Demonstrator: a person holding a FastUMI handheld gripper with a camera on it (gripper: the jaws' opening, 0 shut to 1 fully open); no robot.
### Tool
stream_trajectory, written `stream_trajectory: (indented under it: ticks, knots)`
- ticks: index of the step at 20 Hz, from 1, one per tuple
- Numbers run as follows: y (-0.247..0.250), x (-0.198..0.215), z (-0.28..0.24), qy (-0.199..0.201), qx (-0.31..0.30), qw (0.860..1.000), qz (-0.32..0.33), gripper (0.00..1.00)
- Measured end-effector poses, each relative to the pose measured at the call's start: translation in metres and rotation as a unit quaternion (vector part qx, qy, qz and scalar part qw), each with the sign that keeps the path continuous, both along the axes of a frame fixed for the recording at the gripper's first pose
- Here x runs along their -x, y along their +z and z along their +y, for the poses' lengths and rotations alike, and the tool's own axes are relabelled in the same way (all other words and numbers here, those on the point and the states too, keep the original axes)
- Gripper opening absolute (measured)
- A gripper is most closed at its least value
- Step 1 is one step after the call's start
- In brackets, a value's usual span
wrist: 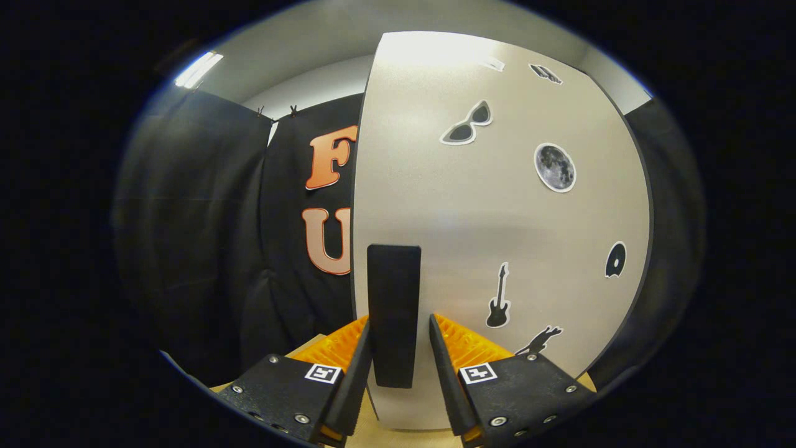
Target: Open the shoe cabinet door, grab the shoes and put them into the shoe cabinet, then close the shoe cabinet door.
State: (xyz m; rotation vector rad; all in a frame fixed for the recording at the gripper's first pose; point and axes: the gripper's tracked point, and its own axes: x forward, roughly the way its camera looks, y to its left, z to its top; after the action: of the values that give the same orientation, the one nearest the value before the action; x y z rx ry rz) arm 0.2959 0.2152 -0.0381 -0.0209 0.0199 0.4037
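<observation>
The white cabinet door, dotted with stickers, stands right in front of me. Near its left edge a tall black handle sticks out of it. My gripper straddles the handle's lower half, with the bar between the two fingers. The left fingertip lies against the handle's side. A thin strip of white door shows between the handle and the right fingertip, so the fingers are not clamped on it. No shoes show here.
The booth's black cloth wall hangs to the left of the door and behind it. A light wooden surface shows low down beside the left finger. A ceiling lamp glows up on the left.
</observation>
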Motion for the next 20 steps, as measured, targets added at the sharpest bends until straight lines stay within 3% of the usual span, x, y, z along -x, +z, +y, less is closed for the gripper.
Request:
stream_trajectory:
  ticks: [15,20]
  knots:
    - [-0.001,-0.01,0.0,-0.026,0.022,0.999,-0.015,0.61]
    - [0.017,0.011,-0.012,-0.034,0.015,0.999,-0.034,0.62]
